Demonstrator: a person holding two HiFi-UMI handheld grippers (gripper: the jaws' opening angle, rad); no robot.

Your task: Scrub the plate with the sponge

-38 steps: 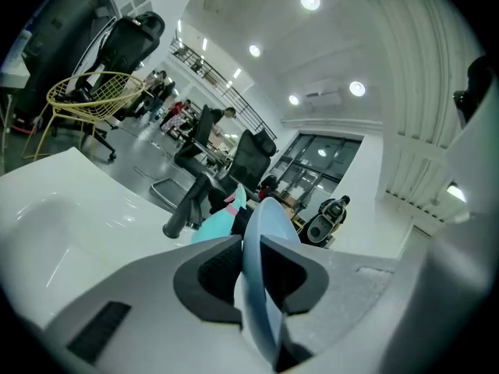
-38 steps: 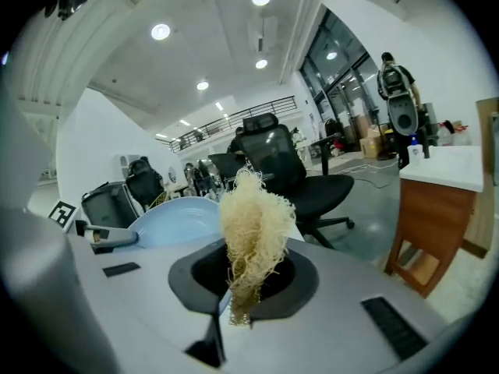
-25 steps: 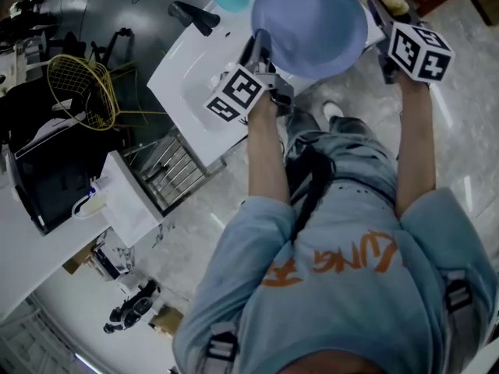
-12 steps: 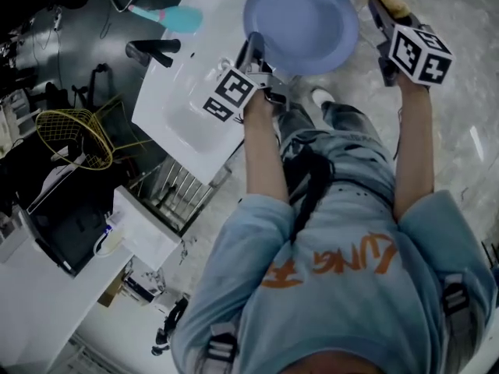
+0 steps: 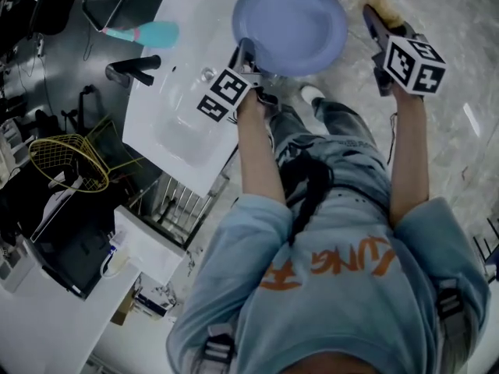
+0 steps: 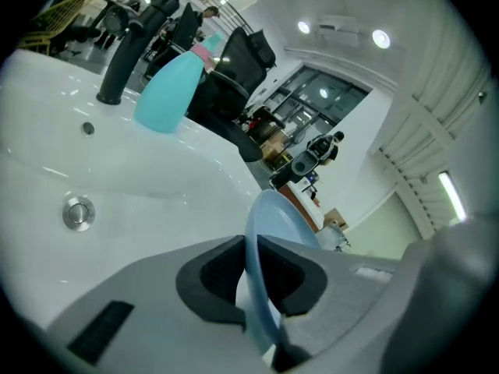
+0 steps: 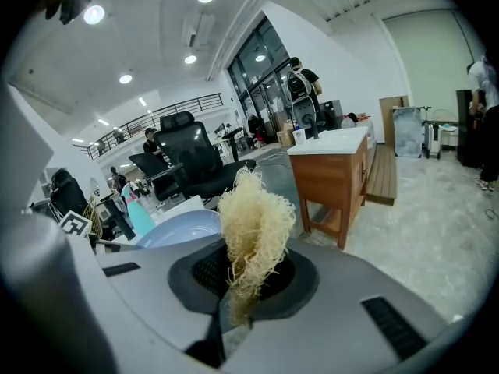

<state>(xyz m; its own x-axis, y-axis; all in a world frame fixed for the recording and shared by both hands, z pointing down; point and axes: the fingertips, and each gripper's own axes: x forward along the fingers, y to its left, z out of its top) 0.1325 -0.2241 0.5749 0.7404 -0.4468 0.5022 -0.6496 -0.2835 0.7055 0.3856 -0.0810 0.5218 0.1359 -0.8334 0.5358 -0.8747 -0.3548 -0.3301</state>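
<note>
left gripper (image 6: 251, 275) fingers just tightened on the plate (image 5: 290, 22) rim, right gripper (image 7: 242, 283) pinches the sponge (image 7: 253, 216); hard scrubbing could twist that edge grip loose.

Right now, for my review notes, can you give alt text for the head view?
Seen from above, a person holds a blue plate by its rim in the left gripper, whose jaws have just closed further on it, and a pale fibrous sponge in the right gripper. A white sink lies at left.
</note>
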